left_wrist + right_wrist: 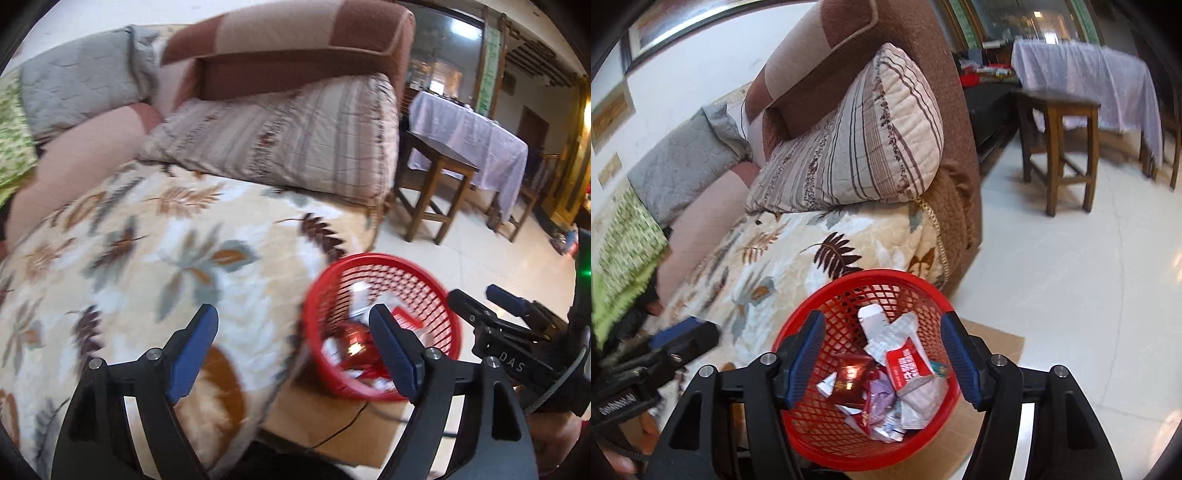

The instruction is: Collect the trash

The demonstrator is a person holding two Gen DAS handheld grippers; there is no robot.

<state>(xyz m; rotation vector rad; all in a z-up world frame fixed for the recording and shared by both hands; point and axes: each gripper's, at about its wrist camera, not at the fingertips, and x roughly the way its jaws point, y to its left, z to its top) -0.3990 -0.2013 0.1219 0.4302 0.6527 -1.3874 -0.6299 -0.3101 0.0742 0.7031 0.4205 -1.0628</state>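
Note:
A red mesh basket (820, 432) stands on the floor against the sofa's front corner. It holds several pieces of trash: a red-and-white packet (908, 365), a dark red wrapper (849, 380) and crumpled white paper (875, 325). My right gripper (882, 319) hangs open just above the basket, its blue pads over the rim on either side, with nothing pressed between them. My left gripper (291, 317) is open too, over the blanket's edge left of the basket (406, 284), and holds nothing. In the left wrist view the right gripper (474, 293) reaches in from the right.
The sofa carries a leaf-print blanket (155, 258) and a striped pillow (288, 136). Flat cardboard (993, 339) lies under the basket, with a black cable (343, 424) across it. A wooden stool (1060, 122) and a cloth-covered table (1100, 74) stand on the white tile floor beyond.

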